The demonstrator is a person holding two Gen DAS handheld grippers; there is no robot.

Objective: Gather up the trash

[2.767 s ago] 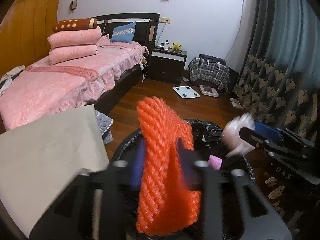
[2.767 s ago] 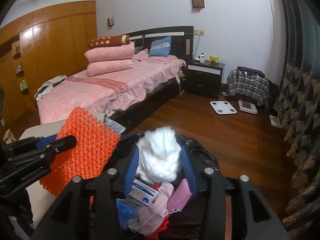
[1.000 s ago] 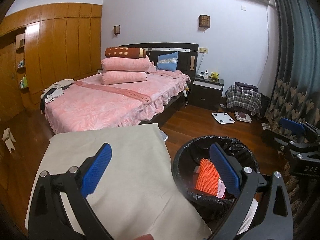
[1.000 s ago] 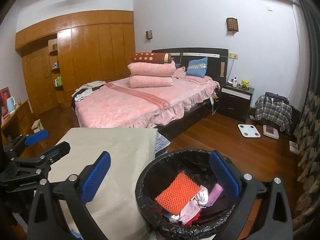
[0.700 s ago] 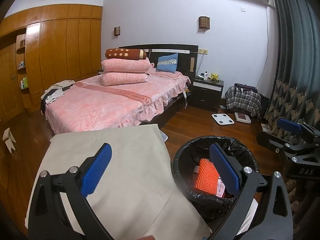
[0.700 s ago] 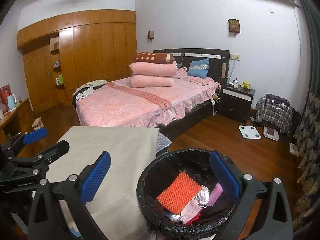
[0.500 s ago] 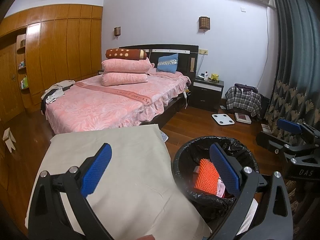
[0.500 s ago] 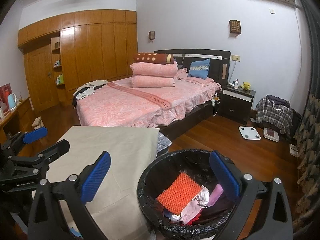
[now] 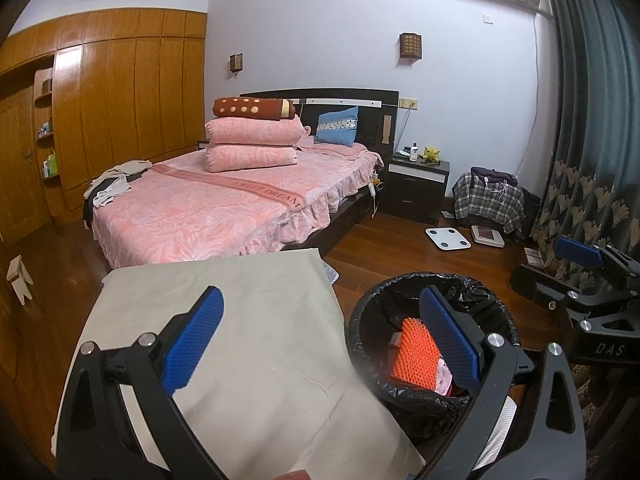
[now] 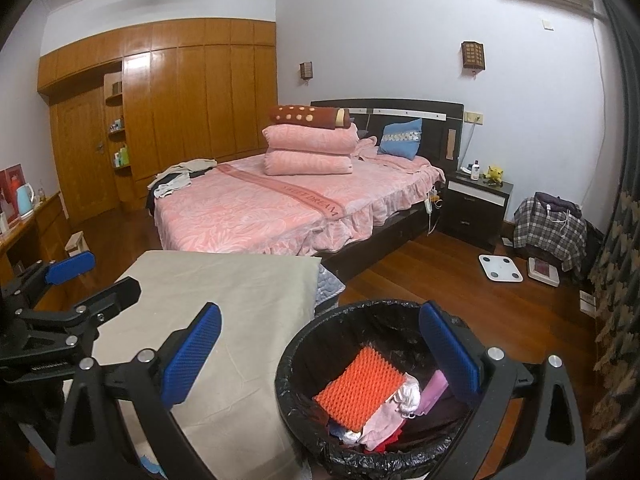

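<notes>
A round bin lined with a black bag [image 9: 362, 320] [image 10: 298, 344] stands on the wooden floor beside a cloth-covered table. Inside it lies an orange ridged mesh piece [image 9: 414, 354] [image 10: 358, 390] on top of white, pink and red scraps [image 10: 404, 398]. My left gripper [image 9: 318, 340] is open and empty, held above the table's right edge and the bin. My right gripper [image 10: 318, 354] is open and empty too, over the bin's left rim. Each gripper shows in the other's view: the right one [image 9: 560, 268], the left one [image 10: 92, 276].
The beige cloth-covered table [image 9: 248, 320] [image 10: 224, 300] fills the lower left. Behind it stands a bed with a pink cover [image 9: 208, 208], a dark nightstand [image 9: 418, 188], a white scale [image 9: 448, 239] on the floor, a plaid-covered heap [image 9: 488, 200] and patterned curtains [image 9: 592, 160] at right.
Both grippers let go of the orange mesh and the white wad, which now lie in the bin, then rose and drew back. Over the last second almost nothing moves.
</notes>
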